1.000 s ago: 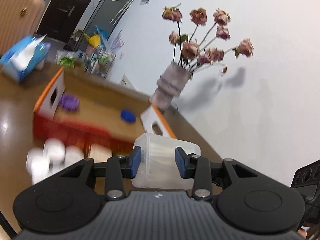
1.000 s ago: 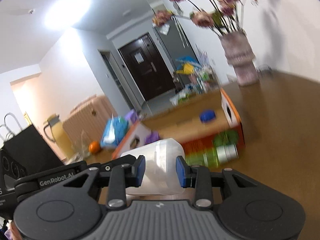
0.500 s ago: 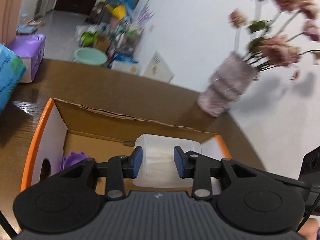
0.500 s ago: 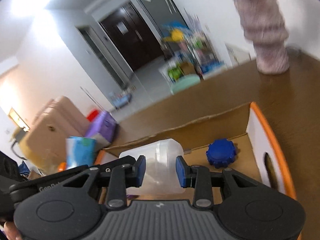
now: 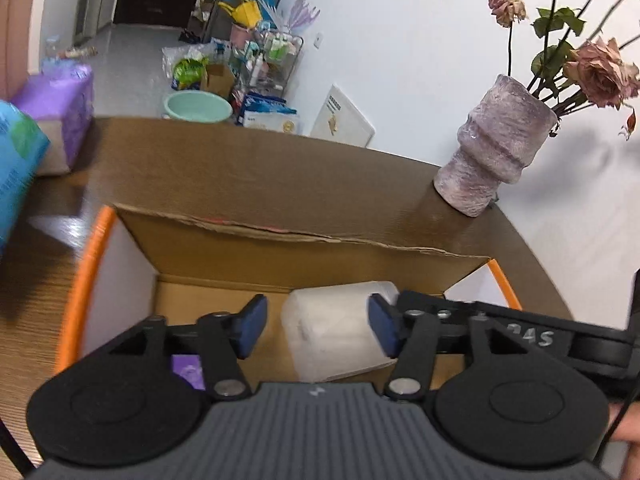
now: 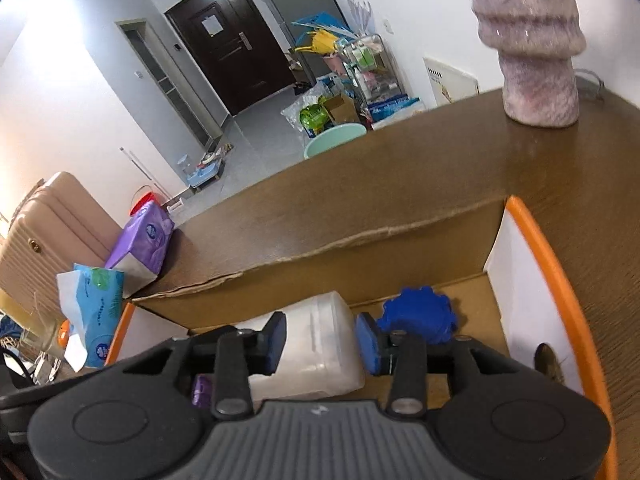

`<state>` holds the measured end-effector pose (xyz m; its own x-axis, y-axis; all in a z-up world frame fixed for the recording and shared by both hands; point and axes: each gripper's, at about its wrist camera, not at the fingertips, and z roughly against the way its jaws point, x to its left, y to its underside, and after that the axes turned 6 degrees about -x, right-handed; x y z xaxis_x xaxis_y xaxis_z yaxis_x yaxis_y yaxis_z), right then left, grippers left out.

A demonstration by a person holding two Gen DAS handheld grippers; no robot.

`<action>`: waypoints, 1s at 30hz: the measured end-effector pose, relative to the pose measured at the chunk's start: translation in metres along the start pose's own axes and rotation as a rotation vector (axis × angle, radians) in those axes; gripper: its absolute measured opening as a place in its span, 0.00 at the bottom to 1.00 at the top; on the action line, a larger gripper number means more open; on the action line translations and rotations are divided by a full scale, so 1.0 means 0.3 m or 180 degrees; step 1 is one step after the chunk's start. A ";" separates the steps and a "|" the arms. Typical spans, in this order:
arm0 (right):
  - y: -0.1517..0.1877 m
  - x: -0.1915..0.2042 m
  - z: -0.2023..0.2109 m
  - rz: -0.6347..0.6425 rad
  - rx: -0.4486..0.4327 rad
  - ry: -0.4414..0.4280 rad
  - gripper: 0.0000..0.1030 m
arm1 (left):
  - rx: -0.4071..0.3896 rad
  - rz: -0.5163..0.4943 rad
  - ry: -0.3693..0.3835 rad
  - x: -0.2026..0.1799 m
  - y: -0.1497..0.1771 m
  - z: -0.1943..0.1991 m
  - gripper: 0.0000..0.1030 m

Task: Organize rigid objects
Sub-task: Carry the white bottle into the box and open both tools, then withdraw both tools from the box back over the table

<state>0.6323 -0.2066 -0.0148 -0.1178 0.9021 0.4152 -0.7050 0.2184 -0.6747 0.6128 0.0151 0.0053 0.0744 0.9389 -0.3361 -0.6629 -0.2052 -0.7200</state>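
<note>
Over the box: both grippers are held above an open cardboard box with orange-edged end flaps, set on a brown table.
Left gripper: jaws are spread wide; the left pad stands clear of the jar, with a gap seen between them, and the right pad sits at the jar's side. Nothing is clamped.
Right gripper: blue pads are set on either side of the jar, the left pad against it; whether the jar is squeezed or merely flanked cannot be told.
Jar: a translucent white plastic jar is seen lying on its side inside the box, between the fingers of both grippers; it is also seen in the right view.
Blue lid: a ridged blue cap lies on the box floor, just right of the jar, near the right end flap.
Purple item: a purple piece is partly hidden under the left gripper, on the box floor left of the jar; its shape cannot be told.
Vase: a mottled pink vase with dried roses stands on the table beyond the box, by the white wall.
Tissue packs: a blue pack and a purple pack are placed at the table's left end, apart from the box.
</note>
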 end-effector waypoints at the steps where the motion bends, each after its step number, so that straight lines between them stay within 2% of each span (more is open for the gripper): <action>1: -0.007 0.004 0.020 0.0055 -0.0007 0.0009 0.39 | -0.0030 -0.0070 -0.0055 -0.004 -0.002 0.022 0.66; 5: -0.015 0.027 0.114 0.0326 0.0012 0.0068 0.50 | -0.0076 -0.0279 -0.0233 -0.016 -0.008 0.114 0.71; 8: -0.021 0.028 0.198 0.0421 0.0000 0.0129 0.54 | -0.0099 -0.0413 -0.0335 -0.029 -0.002 0.190 0.75; 10: -0.026 0.022 0.260 0.0454 -0.0050 0.0174 0.58 | -0.0129 -0.0482 -0.0359 -0.032 0.008 0.252 0.81; 11: -0.025 0.021 0.295 0.0499 -0.0096 0.0213 0.63 | -0.0151 -0.0501 -0.0377 -0.032 0.017 0.286 0.81; 15: 0.012 0.018 0.427 0.0796 -0.0277 0.0454 0.71 | -0.0241 -0.0562 -0.0518 -0.025 0.062 0.418 0.84; 19: 0.066 0.017 0.543 0.0969 -0.0401 0.0550 0.77 | -0.0421 -0.0688 -0.0601 -0.041 0.108 0.550 0.97; 21: 0.095 0.021 0.590 0.1004 -0.0463 0.0576 0.83 | -0.0501 -0.0739 -0.0626 -0.054 0.129 0.604 0.97; 30: 0.219 0.063 0.757 0.1060 -0.0596 0.0489 0.86 | -0.0685 -0.0918 -0.0615 -0.126 0.255 0.791 1.00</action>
<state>0.4250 -0.2598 0.0873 -0.2022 0.9769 0.0691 -0.5050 -0.0436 -0.8620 0.3825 0.0293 0.1071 0.0795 0.9968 0.0037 -0.4627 0.0402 -0.8856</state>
